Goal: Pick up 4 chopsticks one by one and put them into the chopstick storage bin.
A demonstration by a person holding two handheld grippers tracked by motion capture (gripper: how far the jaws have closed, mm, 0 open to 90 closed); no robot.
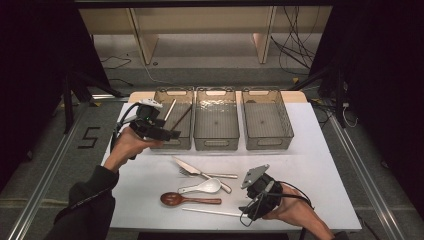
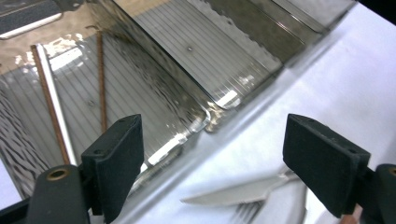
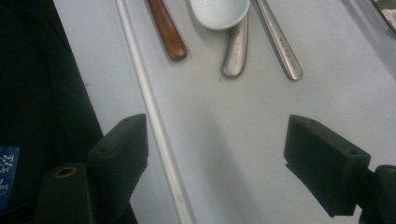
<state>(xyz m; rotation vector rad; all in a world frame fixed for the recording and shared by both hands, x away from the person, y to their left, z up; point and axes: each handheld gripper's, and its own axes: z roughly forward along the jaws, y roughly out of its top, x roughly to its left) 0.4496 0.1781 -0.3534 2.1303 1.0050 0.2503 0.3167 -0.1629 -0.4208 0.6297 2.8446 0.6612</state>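
My left gripper (image 1: 173, 134) (image 2: 212, 158) hovers open over the near right corner of the left bin (image 1: 172, 92) (image 2: 140, 116), with nothing between its pads. A white chopstick (image 2: 53, 100) and a brown chopstick (image 2: 102, 84) lie in that bin. At the near right of the table my right gripper (image 1: 247, 210) (image 3: 215, 158) is open just above the surface. A white chopstick (image 1: 210, 212) (image 3: 154, 116) lies by its left pad, untouched. A knife (image 1: 200, 172) (image 2: 233, 191), a fork (image 1: 212, 175), a white spoon (image 1: 202, 187) (image 3: 219, 11) and a wooden spoon (image 1: 187, 200) (image 3: 167, 30) rest mid-table.
Three translucent grey bins stand in a row at the back of the white table (image 1: 310, 165); the middle bin (image 1: 216, 122) and the right bin (image 1: 266, 120) hold nothing. The table's near edge runs close under my right gripper. Dark floor and cables surround the table.
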